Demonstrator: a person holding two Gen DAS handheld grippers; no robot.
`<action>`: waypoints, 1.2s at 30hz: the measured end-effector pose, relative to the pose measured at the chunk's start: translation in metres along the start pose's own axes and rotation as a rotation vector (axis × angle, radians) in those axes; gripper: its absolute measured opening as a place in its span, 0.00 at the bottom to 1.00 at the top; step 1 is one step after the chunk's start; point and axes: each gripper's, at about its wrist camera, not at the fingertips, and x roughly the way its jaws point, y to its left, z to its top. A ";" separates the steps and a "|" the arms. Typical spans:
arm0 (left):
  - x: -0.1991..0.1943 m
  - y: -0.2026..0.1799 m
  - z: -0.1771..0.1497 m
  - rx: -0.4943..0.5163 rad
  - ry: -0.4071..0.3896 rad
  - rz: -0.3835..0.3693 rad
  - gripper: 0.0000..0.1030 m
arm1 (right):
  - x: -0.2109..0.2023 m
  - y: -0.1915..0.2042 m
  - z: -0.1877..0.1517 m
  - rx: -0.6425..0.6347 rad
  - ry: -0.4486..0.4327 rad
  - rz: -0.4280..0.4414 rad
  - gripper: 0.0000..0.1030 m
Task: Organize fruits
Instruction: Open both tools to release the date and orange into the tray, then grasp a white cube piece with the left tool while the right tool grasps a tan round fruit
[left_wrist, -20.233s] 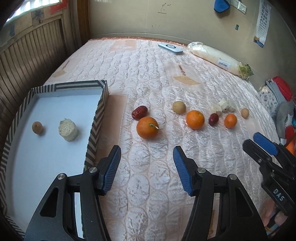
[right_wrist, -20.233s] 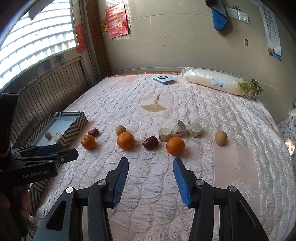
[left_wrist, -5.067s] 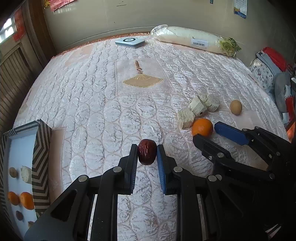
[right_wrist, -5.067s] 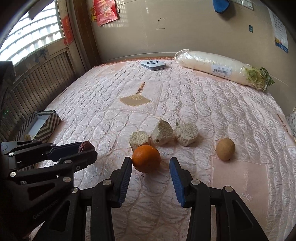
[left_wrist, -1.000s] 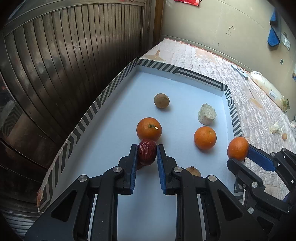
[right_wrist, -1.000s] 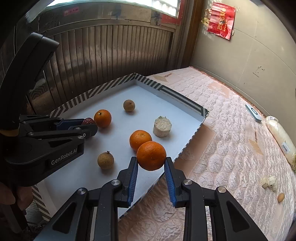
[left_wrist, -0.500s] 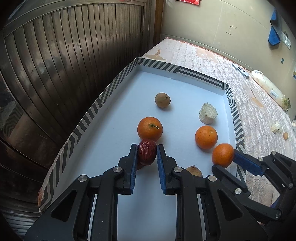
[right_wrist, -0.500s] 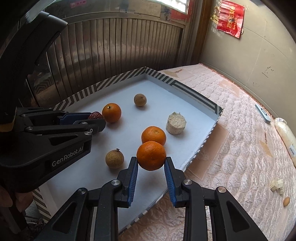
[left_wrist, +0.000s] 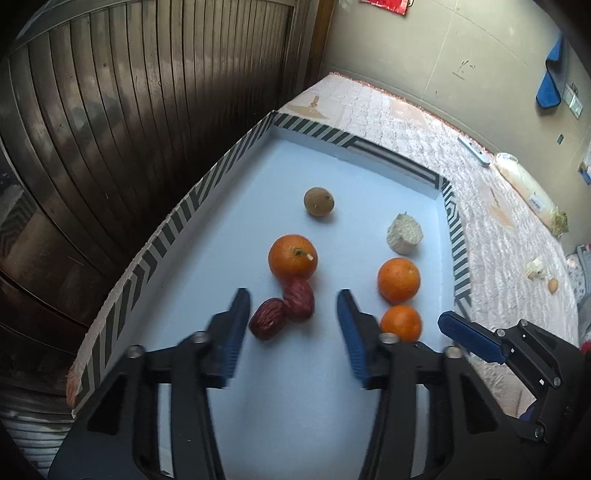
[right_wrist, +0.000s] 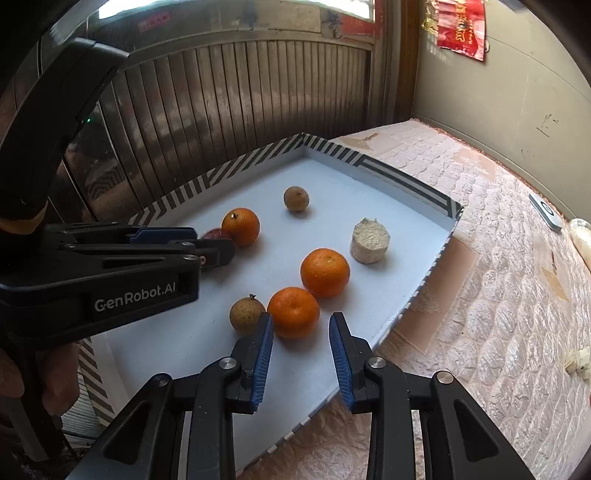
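Left gripper (left_wrist: 291, 328) tilts down over the striped tray (left_wrist: 173, 236) – its jaws are opening, with nothing pinched between them. 2 red dates (left_wrist: 282, 312) lie just ahead, touching each other, 1 against a stemmed orange (left_wrist: 292, 256). Right gripper (right_wrist: 301, 345) also angles down, jaws narrow but clear of the small orange (right_wrist: 293, 312), which rests on the tray floor beside a brown longan (right_wrist: 246, 314). From the right wrist view the dates are mostly hidden behind the left tool.
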 end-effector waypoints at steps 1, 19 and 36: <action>-0.002 -0.001 0.001 -0.001 -0.007 -0.002 0.53 | -0.003 -0.002 0.000 0.007 -0.007 0.001 0.30; -0.008 -0.077 0.008 0.117 -0.019 -0.071 0.53 | -0.052 -0.058 -0.026 0.119 -0.079 -0.090 0.37; 0.007 -0.218 -0.008 0.345 0.042 -0.195 0.53 | -0.095 -0.172 -0.086 0.334 -0.048 -0.280 0.37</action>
